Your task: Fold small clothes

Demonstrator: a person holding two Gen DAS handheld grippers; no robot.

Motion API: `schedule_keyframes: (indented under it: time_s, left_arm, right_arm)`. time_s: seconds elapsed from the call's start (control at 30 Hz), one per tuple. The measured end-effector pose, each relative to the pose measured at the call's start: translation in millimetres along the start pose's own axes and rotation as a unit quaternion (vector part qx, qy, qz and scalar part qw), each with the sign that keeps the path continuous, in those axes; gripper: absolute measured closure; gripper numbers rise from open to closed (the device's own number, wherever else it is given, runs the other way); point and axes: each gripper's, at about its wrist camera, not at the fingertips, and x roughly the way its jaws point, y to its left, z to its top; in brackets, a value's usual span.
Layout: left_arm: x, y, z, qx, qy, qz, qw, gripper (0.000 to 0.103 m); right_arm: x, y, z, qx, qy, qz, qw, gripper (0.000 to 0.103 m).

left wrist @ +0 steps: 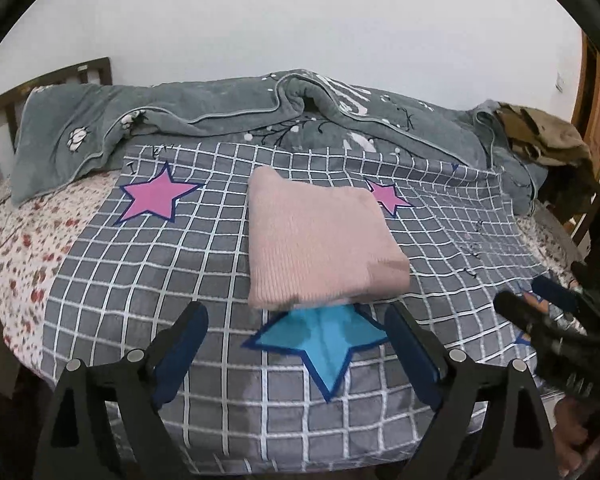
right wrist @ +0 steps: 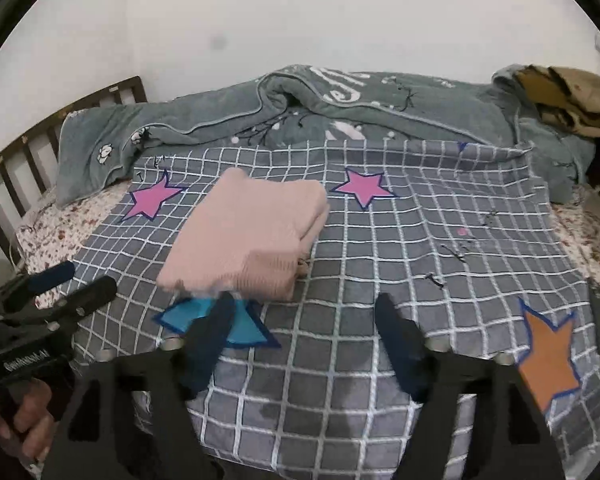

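Both grippers open above the bed, pink sweater folded ahead.

The left gripper and right gripper stand wide apart, empty; just beyond their tips lies the folded pink sweater on the checked sheet, the rumpled grey blanket farther off.

Soft, even indoor light, perhaps from overhead, leaves the white wall bright and casts only faint shadows on the checked sheet, while fisheye bending curves both views into black corners (strongest at the rims) and motion blur smears the pink folded garment's near edge.
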Motion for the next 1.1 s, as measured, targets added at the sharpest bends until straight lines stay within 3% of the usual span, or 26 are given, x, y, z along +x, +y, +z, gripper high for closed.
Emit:
schedule_keyframes:
  time_s: [0.2, 1.1]
  left_arm:
    - [-13.8, -8.0, -1.6, 0.003, 0.009, 0.003, 0.9999, 0.013]
    - [-31.0, -27.4, 1.9, 0.023, -0.004, 0.01, 0.9997, 0.012]
  right_arm:
    - [-25.6, -3.4, -12.8, 0.005, -0.01, -0.011, 1.0, 0.01]
    - [-49.2, -20.4, -11.3, 0.034, -0.009, -0.021, 0.999, 0.01]
